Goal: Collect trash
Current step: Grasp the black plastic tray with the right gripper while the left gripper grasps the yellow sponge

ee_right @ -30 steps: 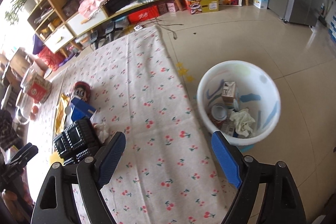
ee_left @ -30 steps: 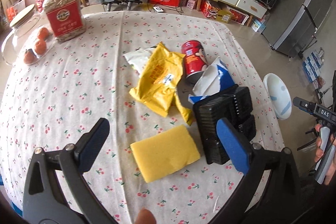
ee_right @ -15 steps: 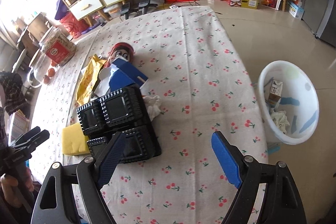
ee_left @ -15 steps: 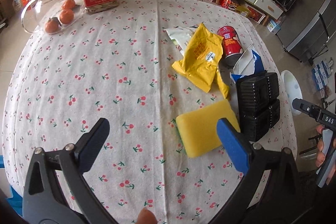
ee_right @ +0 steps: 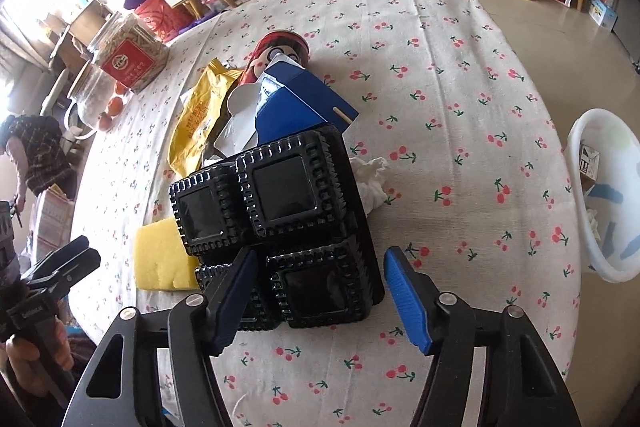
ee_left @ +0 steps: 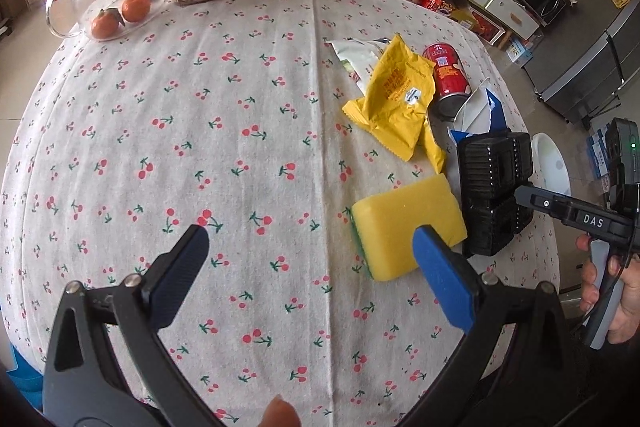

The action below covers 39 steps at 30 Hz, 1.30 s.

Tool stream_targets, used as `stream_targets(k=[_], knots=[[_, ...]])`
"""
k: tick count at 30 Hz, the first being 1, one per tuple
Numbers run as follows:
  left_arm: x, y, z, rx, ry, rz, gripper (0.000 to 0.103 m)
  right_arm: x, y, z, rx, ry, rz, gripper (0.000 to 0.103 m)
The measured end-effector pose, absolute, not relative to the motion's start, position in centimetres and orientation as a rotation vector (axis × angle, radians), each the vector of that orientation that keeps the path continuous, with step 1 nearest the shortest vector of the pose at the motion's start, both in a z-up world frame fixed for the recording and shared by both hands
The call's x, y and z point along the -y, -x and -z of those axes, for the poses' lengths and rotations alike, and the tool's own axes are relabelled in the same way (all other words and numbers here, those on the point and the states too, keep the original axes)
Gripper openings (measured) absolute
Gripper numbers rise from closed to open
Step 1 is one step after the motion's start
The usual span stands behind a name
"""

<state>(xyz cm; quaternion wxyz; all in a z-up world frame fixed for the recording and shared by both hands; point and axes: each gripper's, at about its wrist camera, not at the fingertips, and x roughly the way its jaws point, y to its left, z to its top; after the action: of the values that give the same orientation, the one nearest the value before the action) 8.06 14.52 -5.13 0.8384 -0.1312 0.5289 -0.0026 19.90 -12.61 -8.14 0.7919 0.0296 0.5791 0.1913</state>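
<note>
Black plastic tray [ee_right: 280, 227] now sits right in front of the right tool [ee_right: 318, 299], which has moved in close since a moment ago and has narrowed its jaws a bit, though they are still open and hold nothing. The left tool [ee_left: 310, 275] is wide open and empty too, and the yellow sponge [ee_left: 408, 227] has slid toward its right finger. The bench [ee_left: 200, 147] has a white cloth with red cherries, and on it lie a yellow bag [ee_left: 396, 107], a red can [ee_left: 446, 77], a blue box [ee_right: 300, 107] and a white tissue [ee_right: 370, 175], with the white trash bin [ee_right: 600, 195] on the floor beside it and shelves along the wall.
</note>
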Motion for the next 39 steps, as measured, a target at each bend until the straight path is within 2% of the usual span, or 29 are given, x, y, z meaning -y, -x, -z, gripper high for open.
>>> stream_targets(k=[2, 5, 15, 24, 30, 31, 35, 39], knots=[[-14.4, -8.1, 5.2, -1.114, 0.276, 0.017, 0.101, 12.4, -20.1, 8.6, -1.264, -0.082, -0.435, 0.053], [-13.9, -8.2, 5.4, -1.106, 0.264, 0.053, 0.101, 12.2, -20.2, 8.9, -1.268, -0.097, -0.466, 0.051], [-10.2, -9.0, 6.6, -1.136, 0.125, 0.180, 0.101, 13.4, -19.2, 7.2, -1.227, -0.114, -0.490, 0.050], [-5.7, -10.7, 6.2, -1.062, -0.237, 0.322, 0.101, 17.0, -18.4, 4.7, -1.162, -0.186, -0.488, 0.050], [-4.9, -11.9, 7.3, -1.101, -0.305, 0.349, 0.101, 20.3, -18.1, 3.9, -1.134, -0.242, -0.450, 0.050], [-4.8, -12.1, 7.5, -1.111, -0.302, 0.353, 0.100, 21.1, -18.1, 3.8, -1.130, -0.254, -0.439, 0.050], [-4.2, -12.1, 8.3, -1.148, -0.295, 0.364, 0.084, 24.0, -17.8, 3.6, -1.113, -0.301, -0.398, 0.050], [-4.0, -11.8, 7.7, -1.126, -0.253, 0.345, 0.076, 26.7, -17.6, 3.3, -1.095, -0.353, -0.353, 0.050]])
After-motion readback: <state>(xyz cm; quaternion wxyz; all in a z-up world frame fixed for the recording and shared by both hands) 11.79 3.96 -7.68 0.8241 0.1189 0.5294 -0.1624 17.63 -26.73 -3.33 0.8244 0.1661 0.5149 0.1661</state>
